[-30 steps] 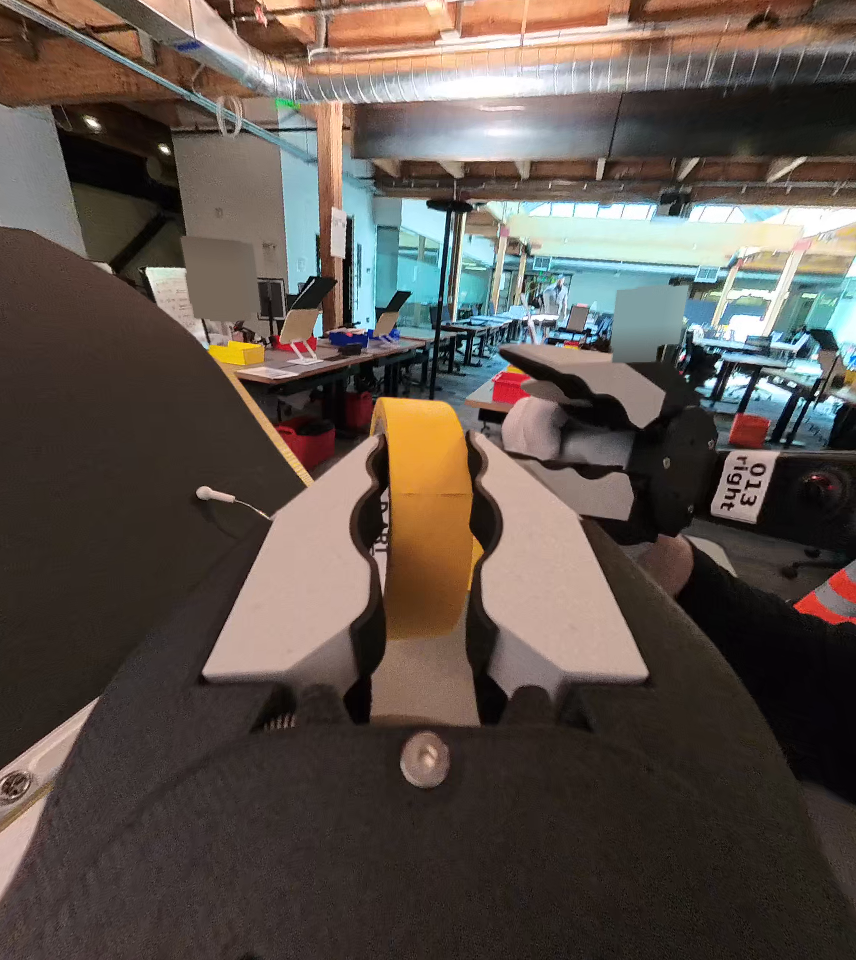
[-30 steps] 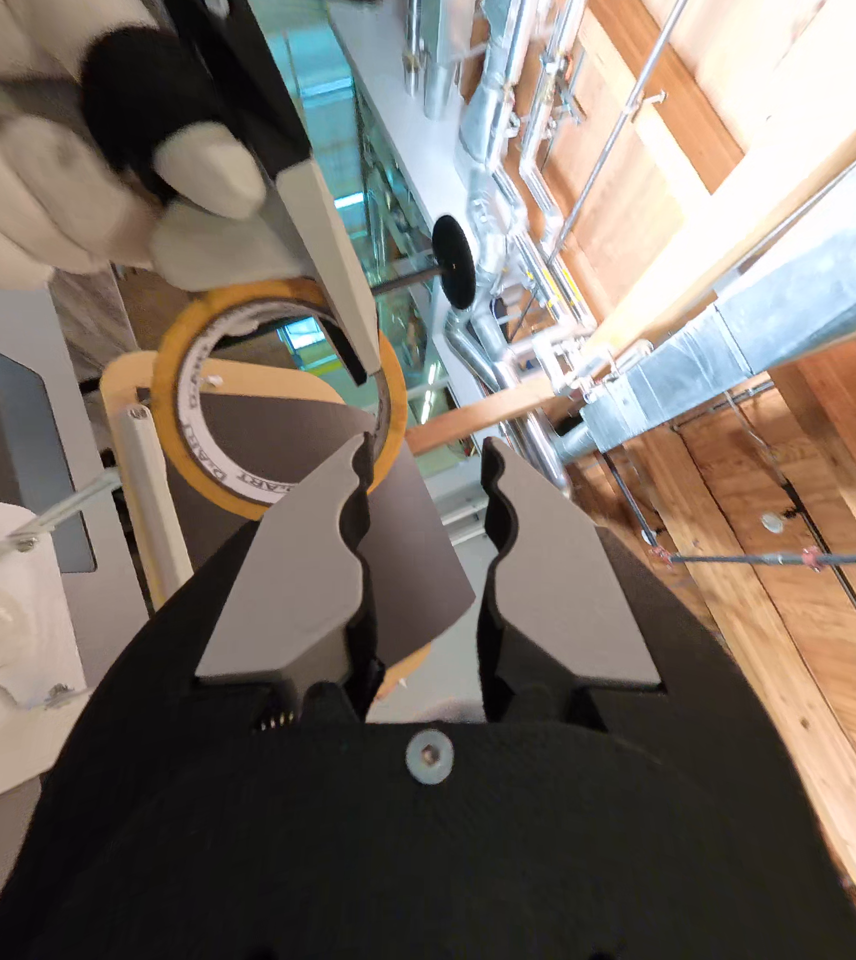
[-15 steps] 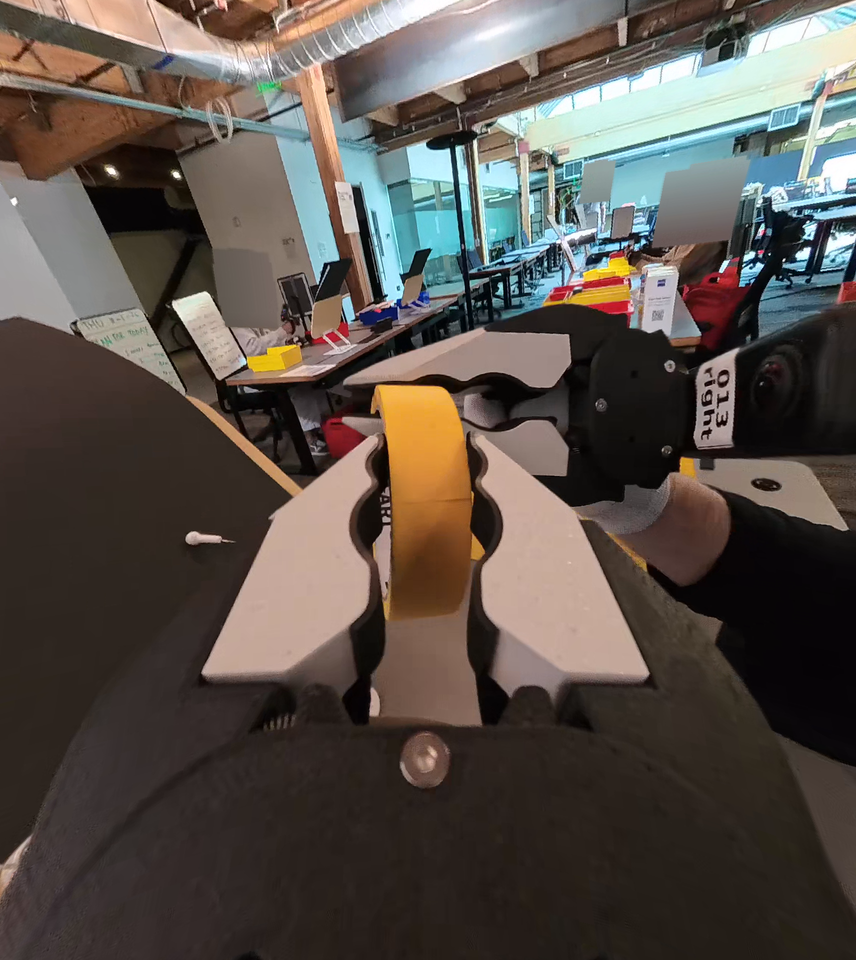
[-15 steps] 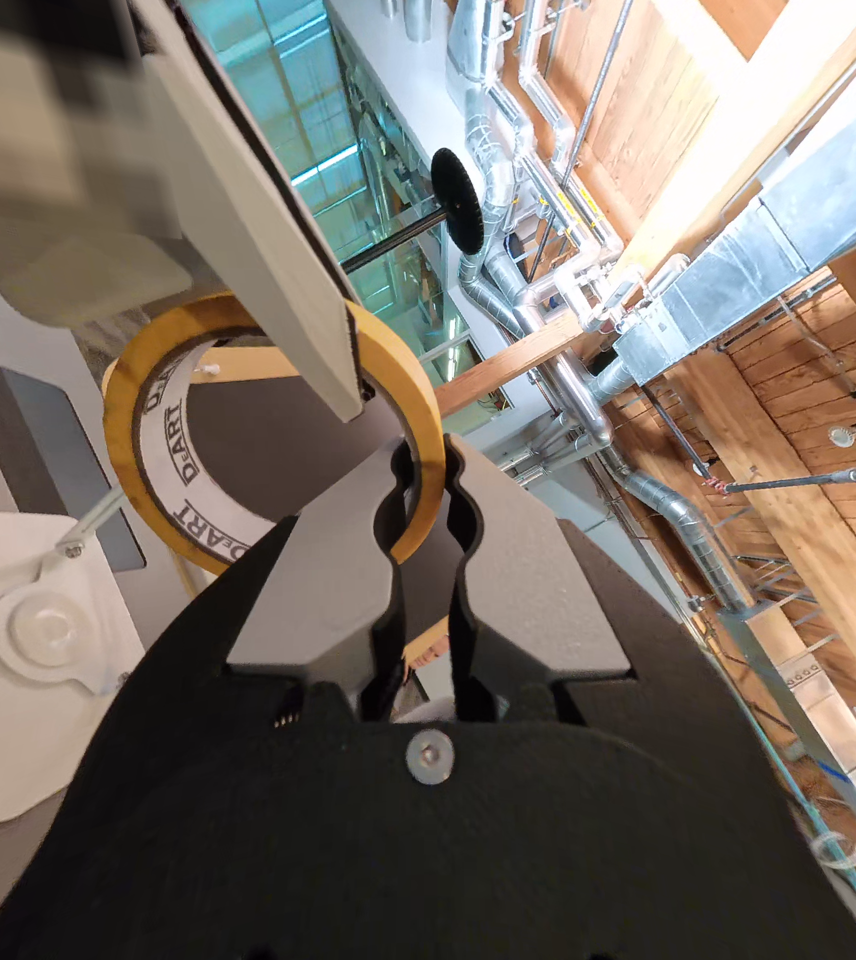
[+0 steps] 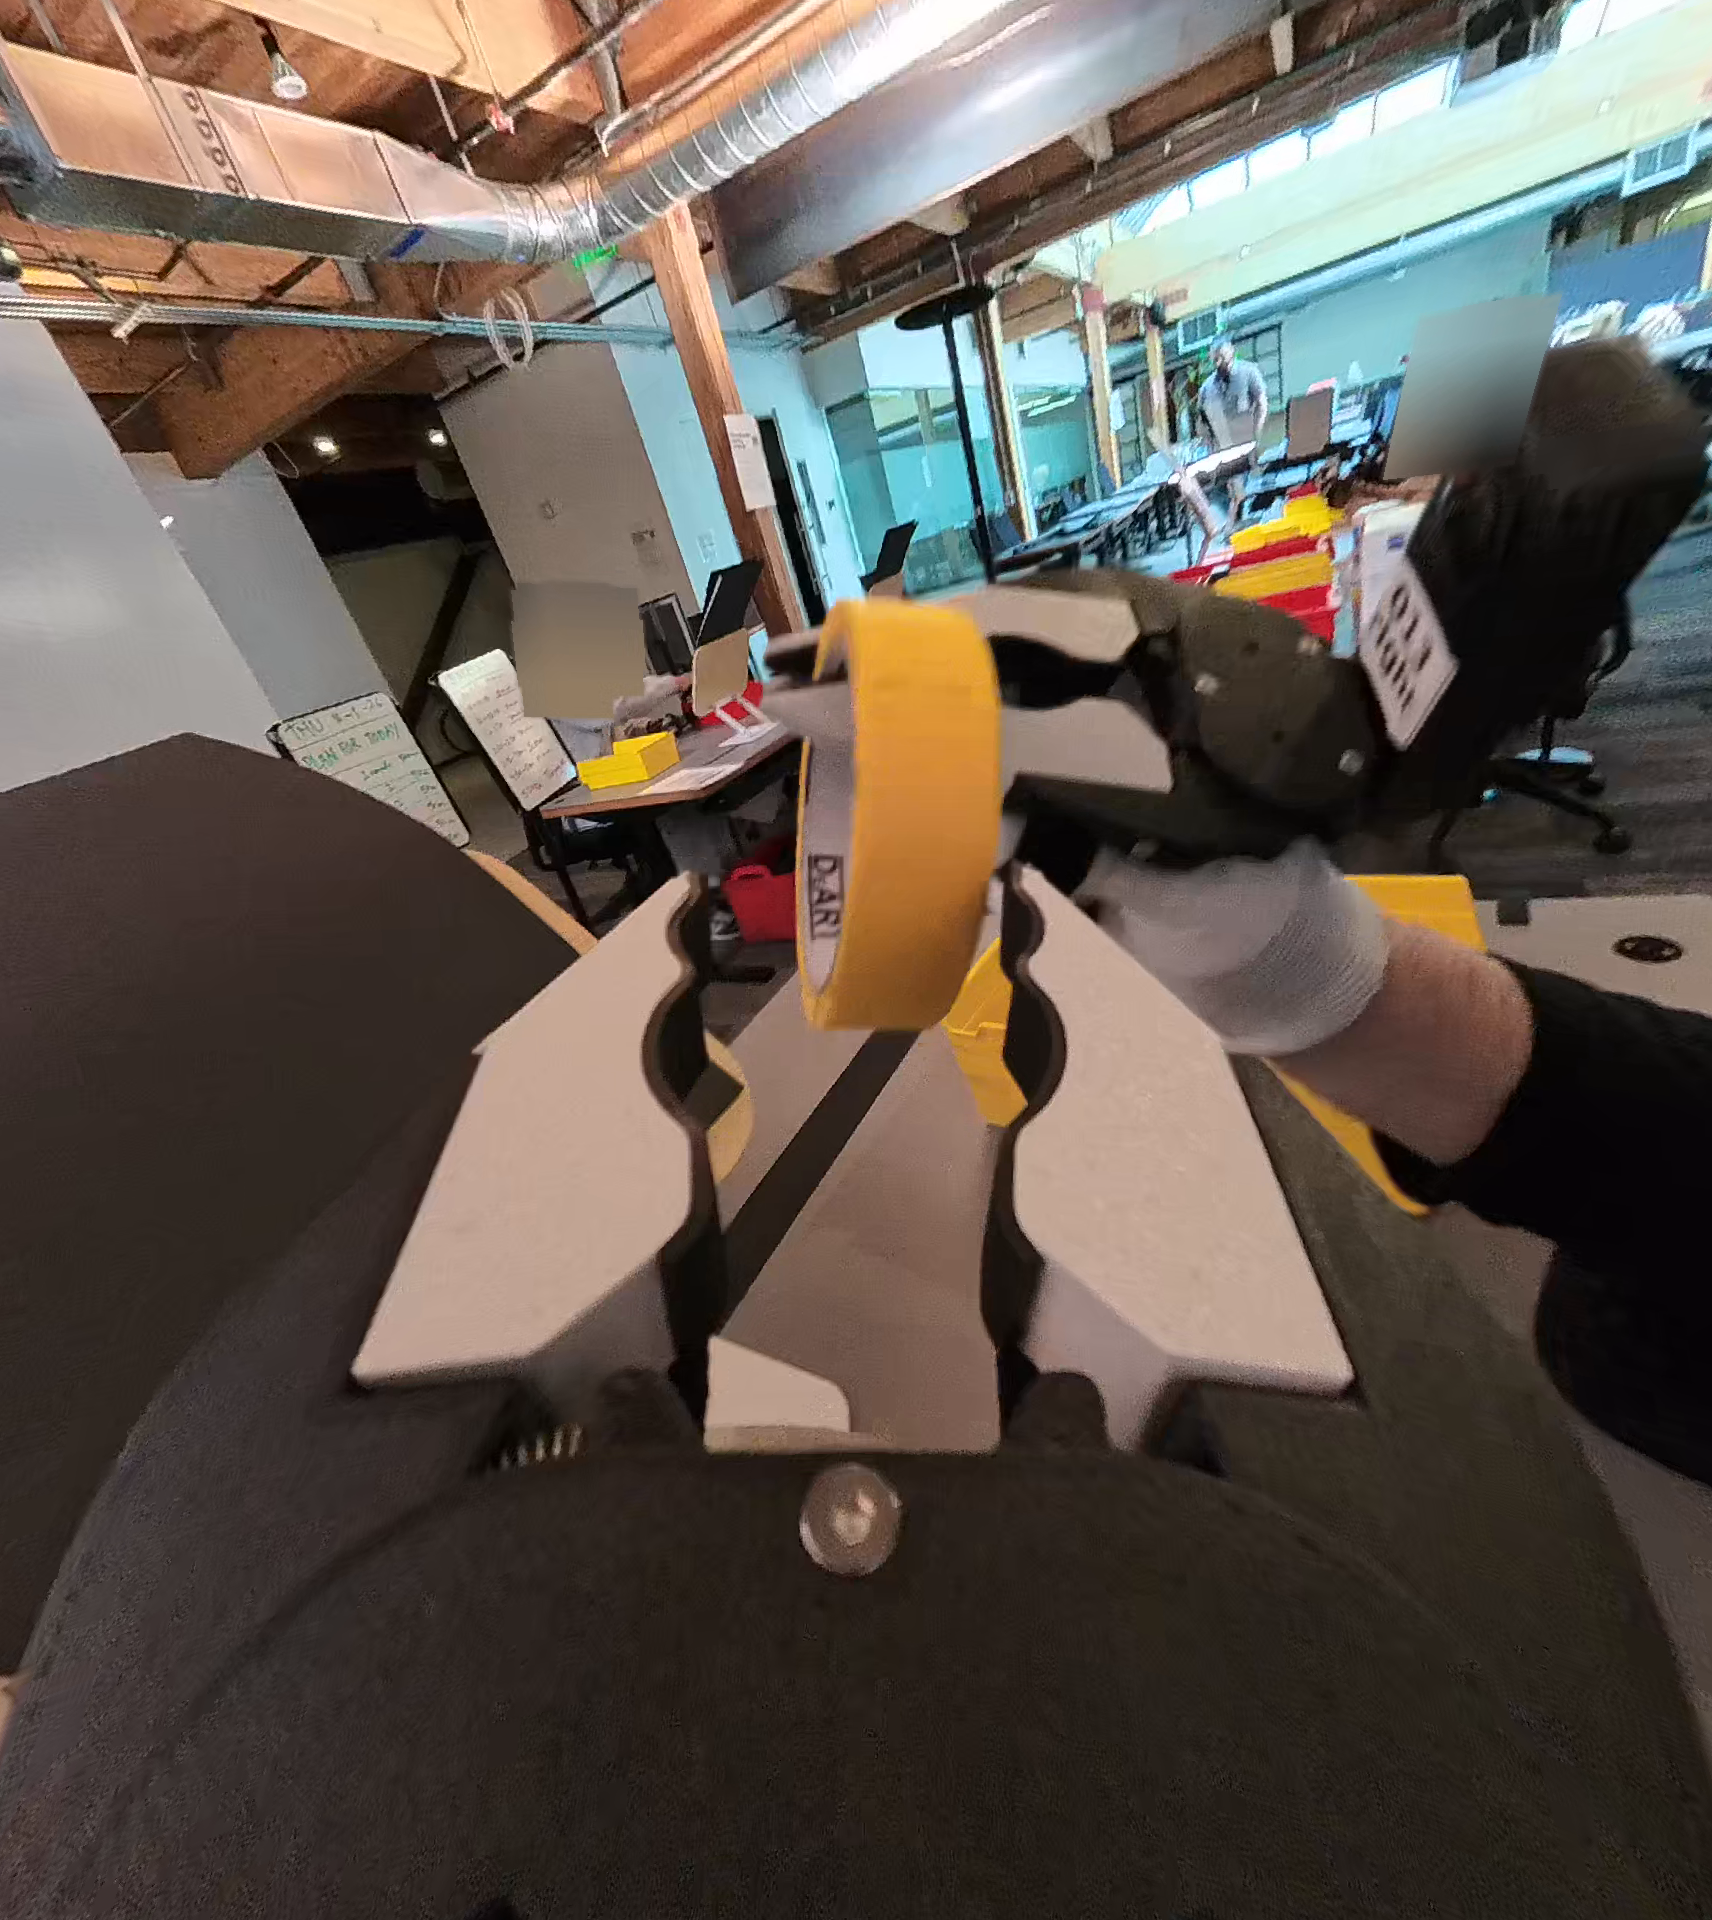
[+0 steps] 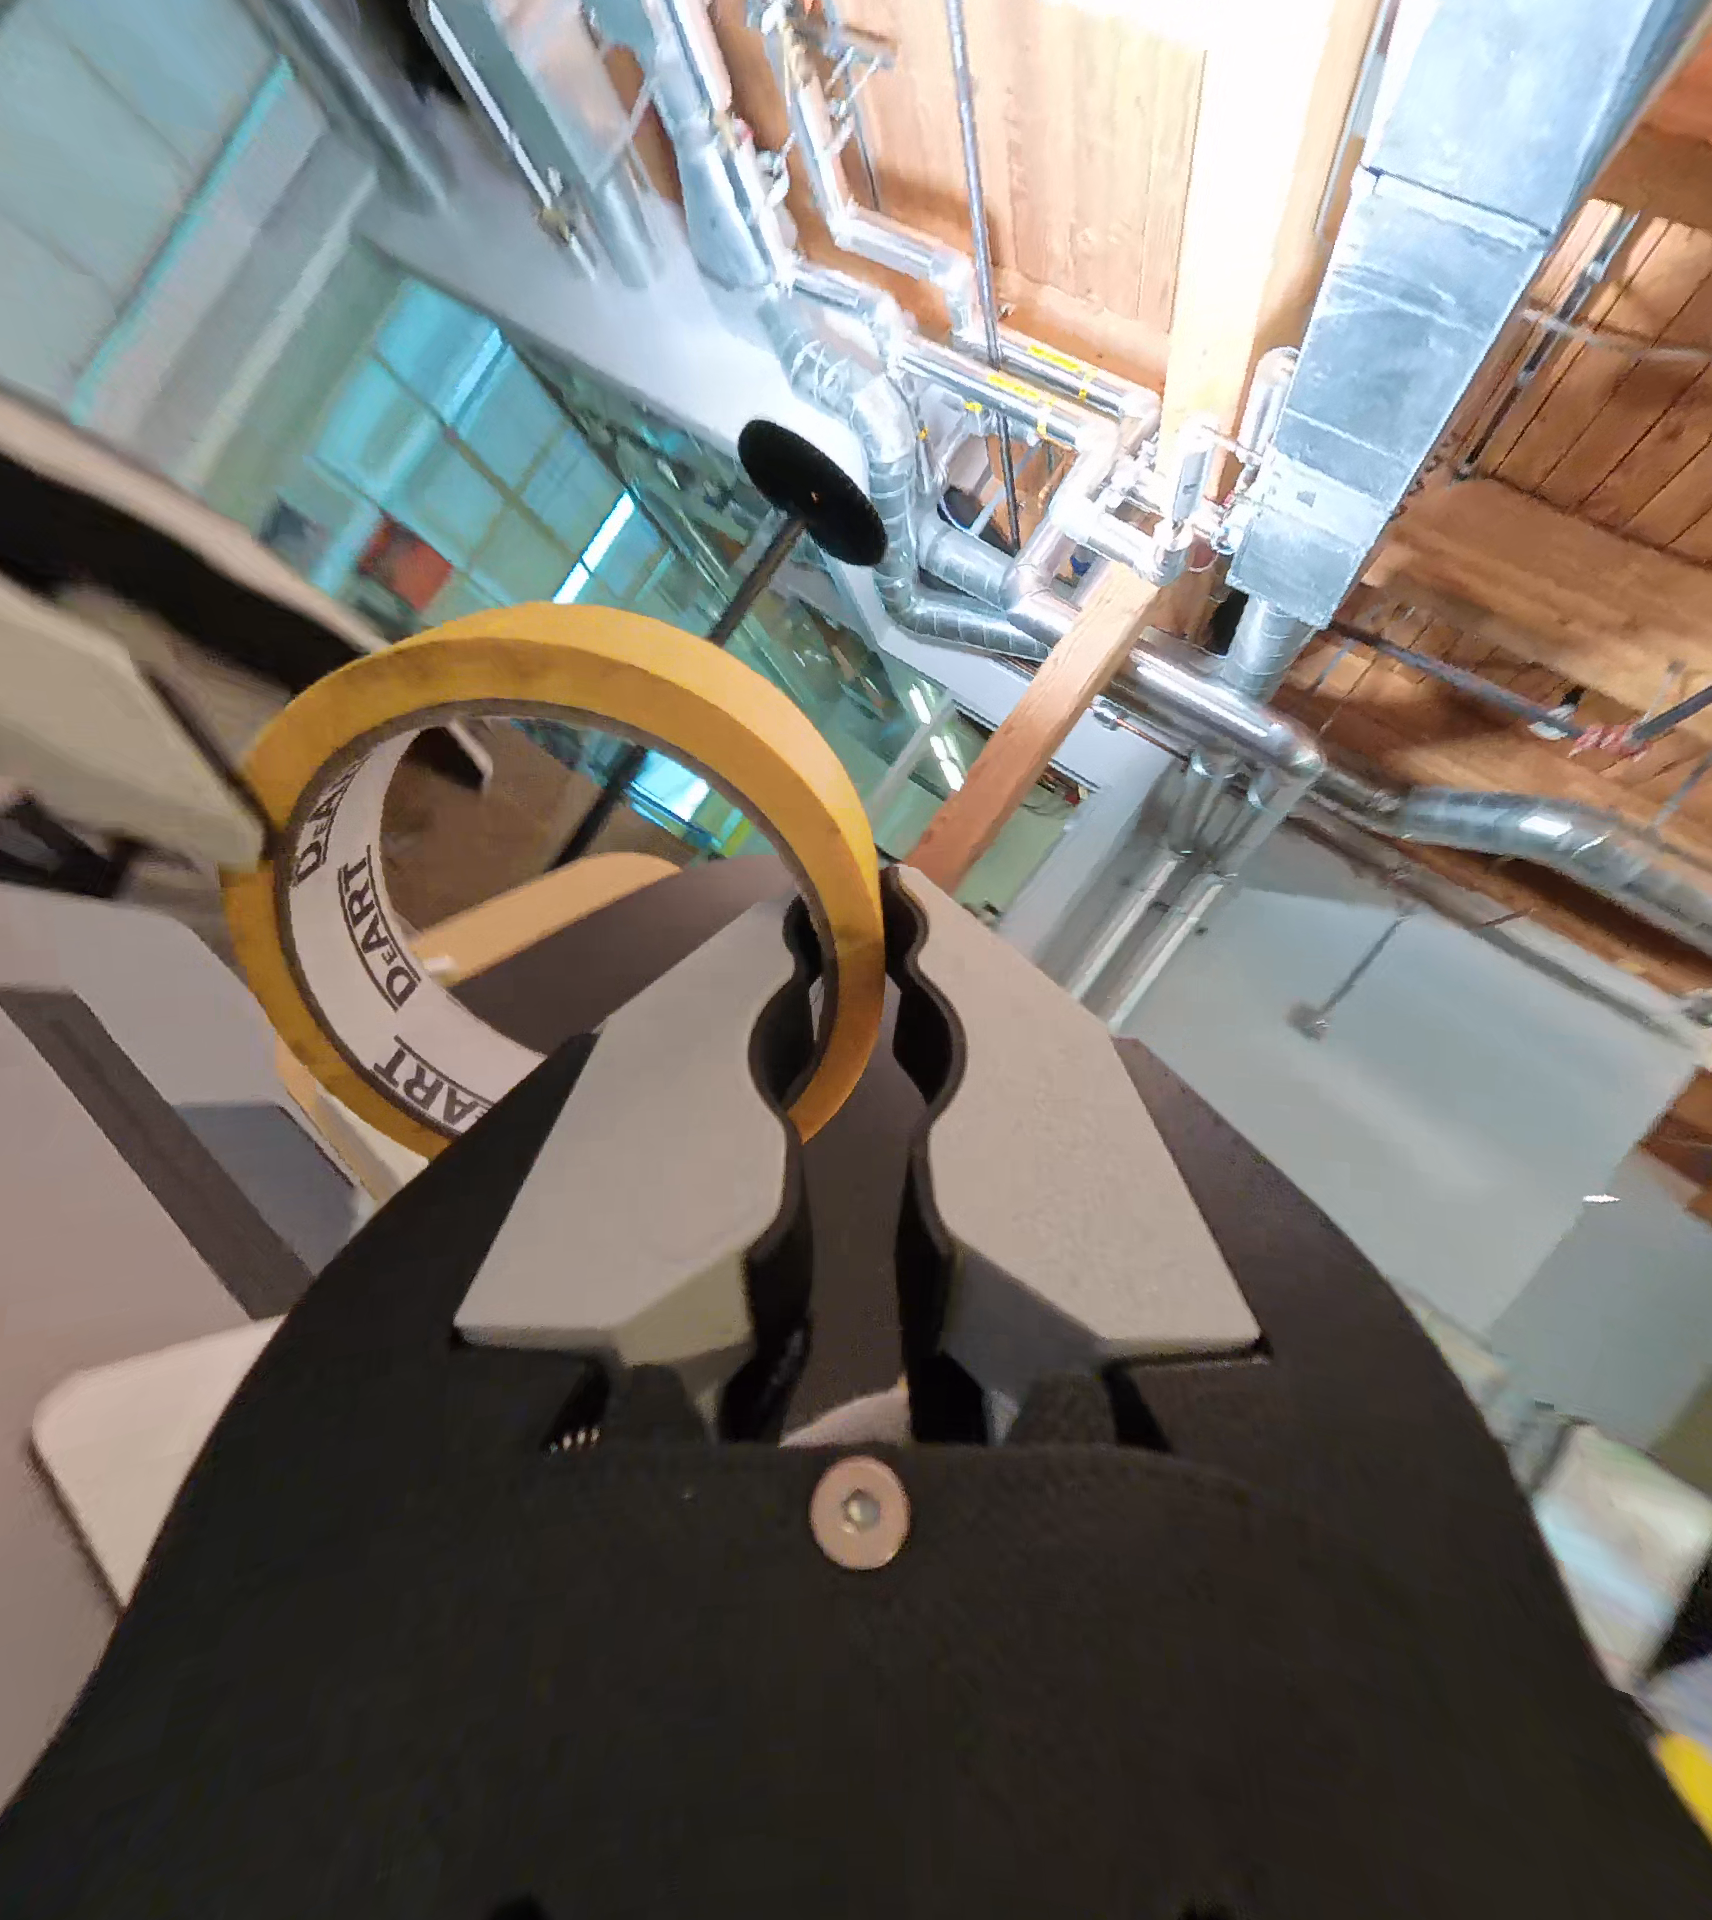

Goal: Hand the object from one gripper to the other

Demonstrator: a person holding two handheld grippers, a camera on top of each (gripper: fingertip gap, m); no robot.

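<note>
A yellow roll of tape (image 5: 909, 810) hangs in the air, pinched through its ring wall by my right gripper (image 6: 836, 904), which is shut on it. The roll also shows in the right wrist view (image 6: 561, 655). In the left wrist view the right gripper comes in from the right, held by a white-gloved hand (image 5: 1247, 956). My left gripper (image 5: 852, 904) is open. The roll's lower edge sits between and just above its fingertips, with a gap on the left side. One blurred left finger (image 6: 73, 717) shows close to the roll's far rim.
A dark curved panel (image 5: 156, 1039) fills the left side. A grey table top (image 5: 1662, 956) with a yellow bin (image 5: 1413, 904) lies to the right, below the gloved hand. Desks, whiteboards and chairs stand farther back. Ducts and wooden beams run overhead (image 6: 1351, 260). Left tips to right tips: about 8 centimetres.
My right gripper came in and shut on the roll's rim. My left gripper has since opened and let go, and the roll now sits higher, out of the left jaws.
</note>
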